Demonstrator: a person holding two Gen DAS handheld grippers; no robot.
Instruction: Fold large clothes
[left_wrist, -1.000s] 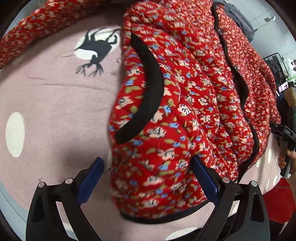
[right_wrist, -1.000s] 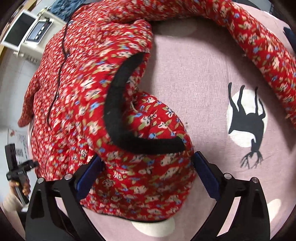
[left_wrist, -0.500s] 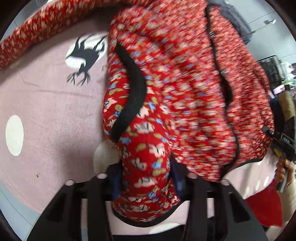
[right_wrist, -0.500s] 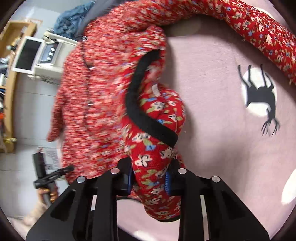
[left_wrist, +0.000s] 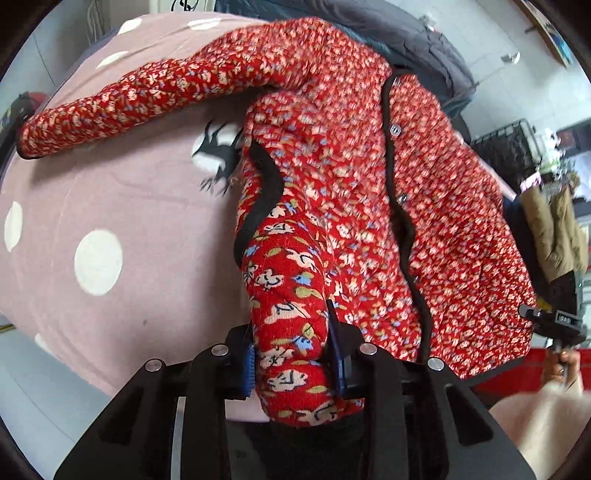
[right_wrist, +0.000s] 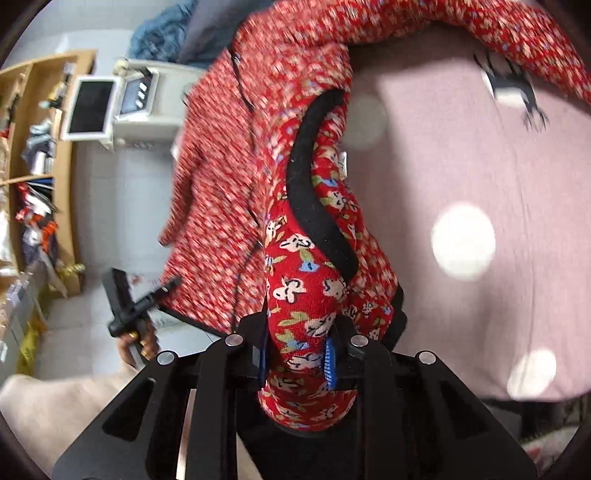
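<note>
While both the left gripper (left_wrist: 291, 350) and right gripper (right_wrist: 297, 354) tighten, pinching bunched hem, the red floral jacket (left_wrist: 369, 192) sprawls unfolded across the pink dotted cloth (left_wrist: 110, 206); folding barely begun.

Left gripper (left_wrist: 291, 354) — jaws closing on bunched red fabric; right gripper (right_wrist: 295, 356) tilted down — likewise clamped.

Soft, even daylight is filling the room with hardly any shadow or glare, while motion blur is smearing the red floral garment (right_wrist: 221, 177) and fisheye distortion is bending both views' dark-rimmed edges.
</note>
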